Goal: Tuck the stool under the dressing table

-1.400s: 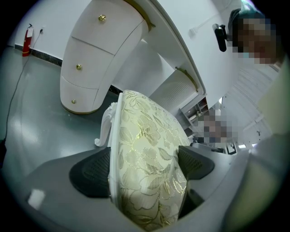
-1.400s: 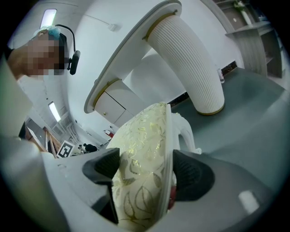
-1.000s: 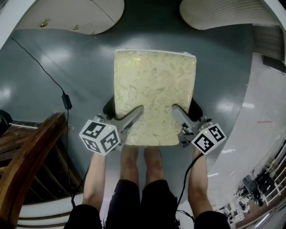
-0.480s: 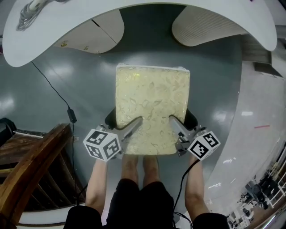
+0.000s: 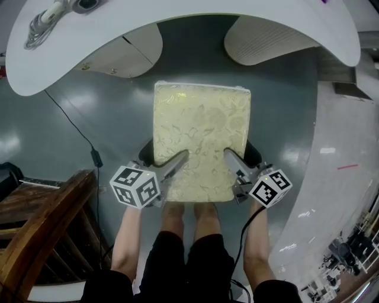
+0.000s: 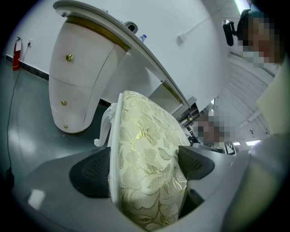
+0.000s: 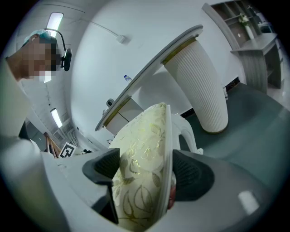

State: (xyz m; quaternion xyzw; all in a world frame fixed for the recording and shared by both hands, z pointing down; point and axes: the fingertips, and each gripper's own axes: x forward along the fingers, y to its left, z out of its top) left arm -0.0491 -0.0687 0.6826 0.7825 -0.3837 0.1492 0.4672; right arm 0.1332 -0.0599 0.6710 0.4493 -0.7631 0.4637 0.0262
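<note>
Stool just before dressing table

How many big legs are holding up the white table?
2. A smooth cream pedestal with gold knobs stands under the curved white tabletop on the left; a ribbed cream pedestal stands on the right. The tabletop may hide others.

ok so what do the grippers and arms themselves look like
Both the left gripper and right gripper have pale grey moulded bodies with black, textured pads. Each carries a white cube with black square markers. A black cable runs back from the right one. The forearms are bare, with no sleeves in view; the person wears black shorts.
</note>
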